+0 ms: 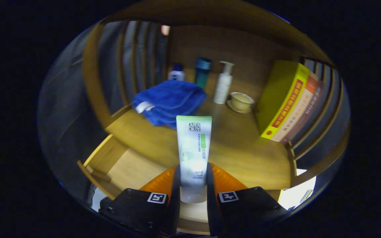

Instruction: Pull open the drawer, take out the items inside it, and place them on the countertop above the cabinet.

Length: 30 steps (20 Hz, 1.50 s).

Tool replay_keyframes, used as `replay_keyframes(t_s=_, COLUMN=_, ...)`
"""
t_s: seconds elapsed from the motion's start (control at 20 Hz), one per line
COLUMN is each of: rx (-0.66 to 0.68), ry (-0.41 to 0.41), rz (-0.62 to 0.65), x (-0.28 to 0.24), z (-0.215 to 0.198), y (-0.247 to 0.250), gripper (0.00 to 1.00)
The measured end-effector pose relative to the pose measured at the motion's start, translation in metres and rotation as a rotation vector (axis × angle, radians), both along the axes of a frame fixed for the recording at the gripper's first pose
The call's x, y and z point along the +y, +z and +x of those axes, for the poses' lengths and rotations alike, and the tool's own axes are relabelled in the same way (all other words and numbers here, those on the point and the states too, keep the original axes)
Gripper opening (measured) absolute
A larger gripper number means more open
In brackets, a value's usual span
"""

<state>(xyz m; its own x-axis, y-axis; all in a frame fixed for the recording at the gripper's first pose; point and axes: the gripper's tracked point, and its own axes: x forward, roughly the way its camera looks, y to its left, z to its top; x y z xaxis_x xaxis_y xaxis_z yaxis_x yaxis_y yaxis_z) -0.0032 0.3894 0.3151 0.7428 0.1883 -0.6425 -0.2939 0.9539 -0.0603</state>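
Observation:
A white and green tube of face cleanser point(193, 148) stands upright between my fingers, and my gripper point(193, 185) is shut on its lower part near the cap. The tube hangs above the wooden countertop point(243, 148) of the cabinet. Below and to the left of the fingers lies the pulled-out wooden drawer point(111, 165), its pale bottom showing. A folded blue towel point(169, 100) rests on the countertop just beyond the tube.
At the back of the countertop stand a small blue-capped bottle point(176, 72), a teal bottle point(202, 71), a white pump bottle point(223, 84) and a pale cup on a saucer point(241, 101). Upright books point(288, 105) stand to the right. Wooden slats wall both sides.

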Motion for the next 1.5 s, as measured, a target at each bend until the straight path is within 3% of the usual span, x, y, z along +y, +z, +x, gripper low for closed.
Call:
replay_keyframes(t_s=0.1, rx=0.02, ry=-0.094, rz=0.019, x=-0.023, z=0.014, y=-0.003, gripper=0.43)
replay_keyframes(t_s=0.25, rx=0.055, ry=-0.157, rz=0.053, x=-0.026, z=0.018, y=-0.023, gripper=0.44)
replay_keyframes(t_s=0.6, rx=0.04, ry=-0.196, rz=0.044, x=-0.02, z=0.048, y=-0.029, gripper=0.47)
replay_keyframes(t_s=0.75, rx=0.046, ry=-0.217, rz=0.078, x=-0.018, z=0.049, y=-0.035, gripper=0.55)
replay_keyframes(t_s=0.8, rx=0.028, ry=-0.222, rz=0.079, x=-0.021, z=0.051, y=-0.033, gripper=0.59)
replay_keyframes(t_s=1.05, rx=-0.122, ry=-0.211, rz=0.192, x=-0.012, z=0.043, y=0.008, gripper=1.0)
replay_keyframes(t_s=1.35, rx=-0.397, ry=-0.141, rz=0.292, x=0.004, z=-0.003, y=0.093, gripper=0.99)
replay_keyframes(t_s=1.5, rx=-0.51, ry=-0.151, rz=0.332, x=0.002, z=-0.043, y=0.123, gripper=0.99)
